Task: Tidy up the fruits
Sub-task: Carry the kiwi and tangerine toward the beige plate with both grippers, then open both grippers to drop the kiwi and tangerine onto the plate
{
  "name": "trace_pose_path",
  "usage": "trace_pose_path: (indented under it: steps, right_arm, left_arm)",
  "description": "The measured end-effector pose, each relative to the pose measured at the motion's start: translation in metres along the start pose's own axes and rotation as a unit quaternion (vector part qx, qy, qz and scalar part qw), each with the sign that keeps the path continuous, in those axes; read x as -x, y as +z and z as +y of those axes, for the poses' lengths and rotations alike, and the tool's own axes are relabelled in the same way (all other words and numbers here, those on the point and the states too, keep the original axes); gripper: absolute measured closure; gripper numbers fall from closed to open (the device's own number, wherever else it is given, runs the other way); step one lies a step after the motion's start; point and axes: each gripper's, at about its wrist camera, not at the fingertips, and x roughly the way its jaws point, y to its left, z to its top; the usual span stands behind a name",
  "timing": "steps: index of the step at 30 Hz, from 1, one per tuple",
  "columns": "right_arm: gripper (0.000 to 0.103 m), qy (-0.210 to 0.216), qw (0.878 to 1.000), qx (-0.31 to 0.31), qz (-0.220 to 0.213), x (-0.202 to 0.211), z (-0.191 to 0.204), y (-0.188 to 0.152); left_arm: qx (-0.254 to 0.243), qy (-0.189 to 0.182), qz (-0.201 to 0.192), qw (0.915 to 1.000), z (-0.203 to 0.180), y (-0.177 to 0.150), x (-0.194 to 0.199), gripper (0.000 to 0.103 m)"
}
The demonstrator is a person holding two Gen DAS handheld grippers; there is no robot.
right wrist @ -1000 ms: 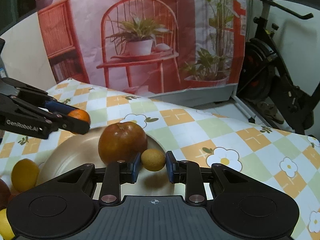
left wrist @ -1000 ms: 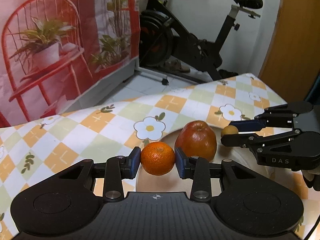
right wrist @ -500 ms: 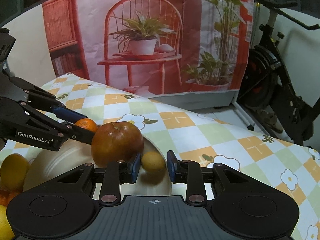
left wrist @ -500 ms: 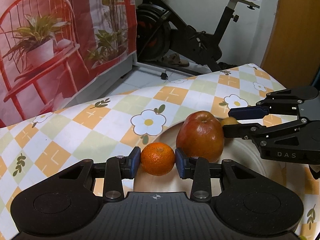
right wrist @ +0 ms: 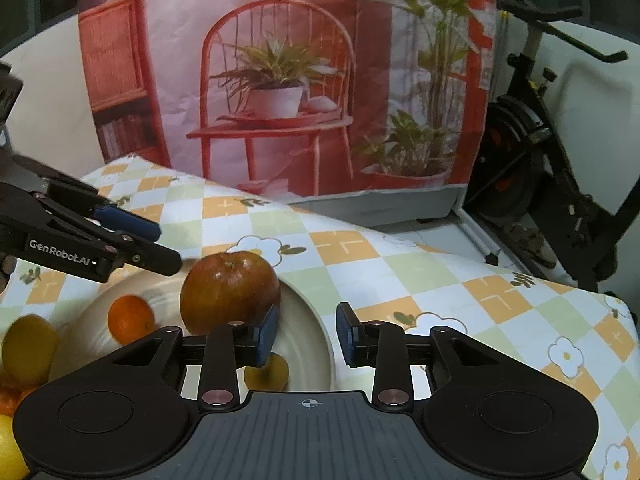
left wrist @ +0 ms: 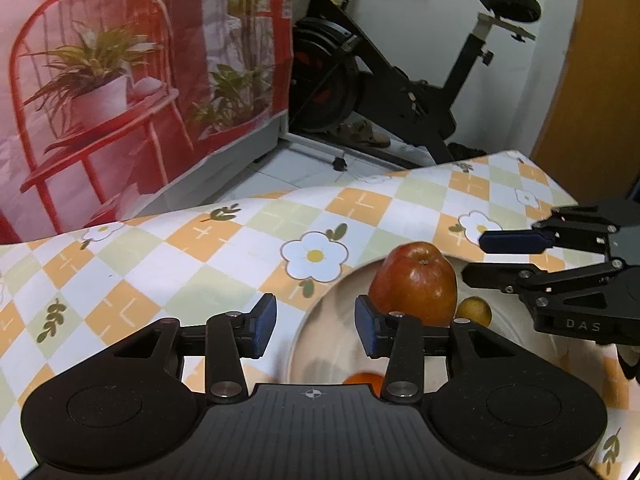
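On the plate [right wrist: 320, 344] my apple [right wrist: 230, 290] stands upright with the orange [right wrist: 130, 318] left of it and the small yellow fruit [right wrist: 267, 374] right — both tongs, left [left wrist: 311, 327] and right [right wrist: 307, 334], have just opened and hang empty above them, while yellow fruit [right wrist: 28, 350] waits off-plate nearest the left.

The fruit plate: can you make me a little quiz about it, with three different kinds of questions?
1. True or false: the left gripper is squeezing the orange.
2. Which fruit on the plate is biggest? A) red apple B) orange C) small yellow fruit
3. Fill in: both grippers' jaws have just been ____.

Key: 1 false, the orange lies free on the plate. 2 A. 3 opening; nothing sits between the right gripper pads either.
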Motion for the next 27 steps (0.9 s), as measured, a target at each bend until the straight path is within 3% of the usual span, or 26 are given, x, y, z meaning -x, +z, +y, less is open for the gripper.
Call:
trace_pose_path:
  steps: [5, 13, 19, 27]
  right_arm:
    - [0.068, -0.003, 0.999, -0.029, -0.018, 0.021, -0.001, -0.003]
    - [0.047, -0.012, 0.994, -0.099, -0.047, 0.062, 0.002, -0.013]
    - [0.033, -0.025, 0.99, -0.12, -0.066, 0.093, 0.018, -0.023]
    - [0.022, -0.034, 0.987, -0.139, -0.078, 0.125, 0.038, -0.036]
  left_arm:
    - [0.018, 0.004, -0.01, 0.9998, 0.006, -0.002, 0.023, 0.057]
    - [0.06, 0.022, -0.029, 0.9976, 0.02, -0.013, 0.074, 0.057]
    - [0.066, 0.035, -0.044, 0.9962, 0.021, -0.025, 0.112, 0.057]
    - [0.071, 0.05, -0.067, 0.994, 0.018, -0.04, 0.156, 0.05]
